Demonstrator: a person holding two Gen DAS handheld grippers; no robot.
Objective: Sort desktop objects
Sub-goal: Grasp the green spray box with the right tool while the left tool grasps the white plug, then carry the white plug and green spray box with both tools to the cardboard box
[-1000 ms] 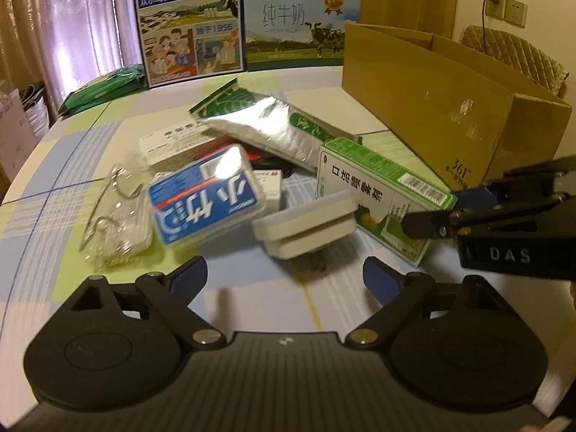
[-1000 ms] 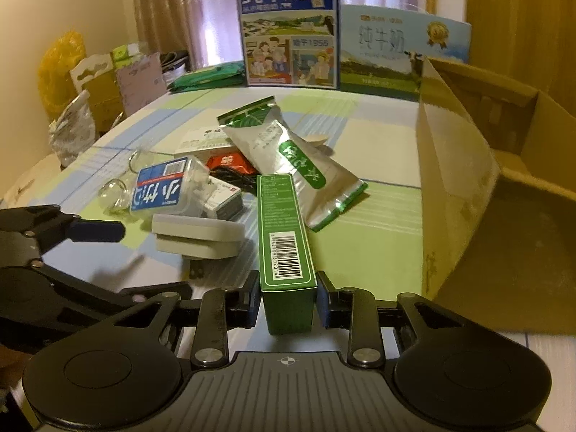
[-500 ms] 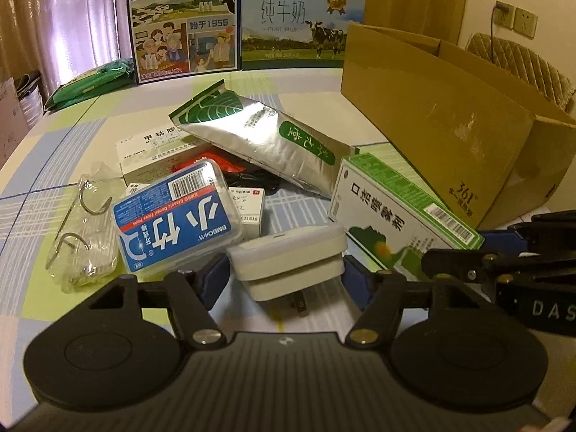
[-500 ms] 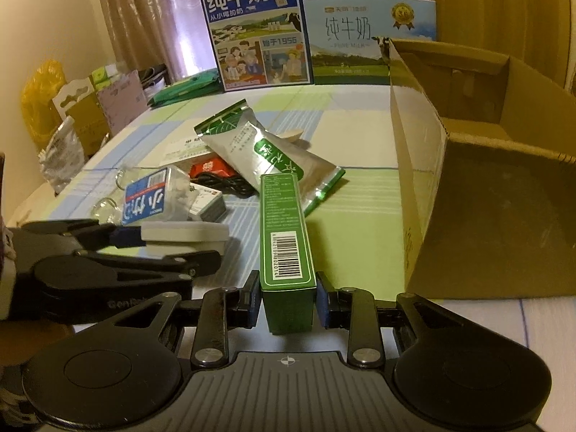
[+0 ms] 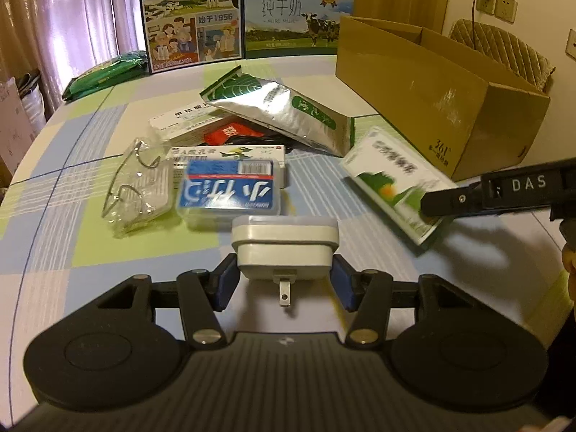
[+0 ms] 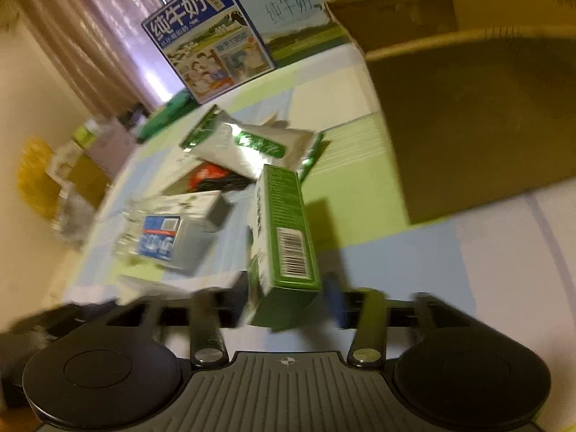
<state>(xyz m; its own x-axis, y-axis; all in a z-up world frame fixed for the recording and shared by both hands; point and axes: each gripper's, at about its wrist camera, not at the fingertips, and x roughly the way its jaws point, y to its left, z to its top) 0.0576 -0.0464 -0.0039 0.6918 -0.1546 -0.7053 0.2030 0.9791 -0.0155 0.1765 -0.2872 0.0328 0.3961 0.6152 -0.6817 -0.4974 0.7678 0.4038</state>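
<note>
Left wrist view shows the big cardboard box standing open at the far right of the table, and it looks like the place things are to be sorted into; its near wall is tall, so anything carried low could strike that wall and be knocked loose. Next in size, the silver pouch lies across the middle of the heap, leaning on a white carton, well apart from both grippers. The green box is off the table, tilted, with the right gripper clamped on its near end only. The right wrist view is heavily blurred (the hand is plainly swinging fast), and most of the box's length hangs out beyond the pads, so I judge it could pivot or slide out between them, more so if it clips the cardboard rim. The blue-labelled case sits just beyond the charger, beside a clear bag of hooks; dragging the charger forward could push either along. Smallest, the white charger is clamped between the blue pads of the left gripper, held by its lower, narrower half with the metal prong pointing back toward the camera. Whether it is off the table I cannot tell. Its plastic sides look smooth and the pads reach only part way along, so a quick lift could let it twist or drop
</note>
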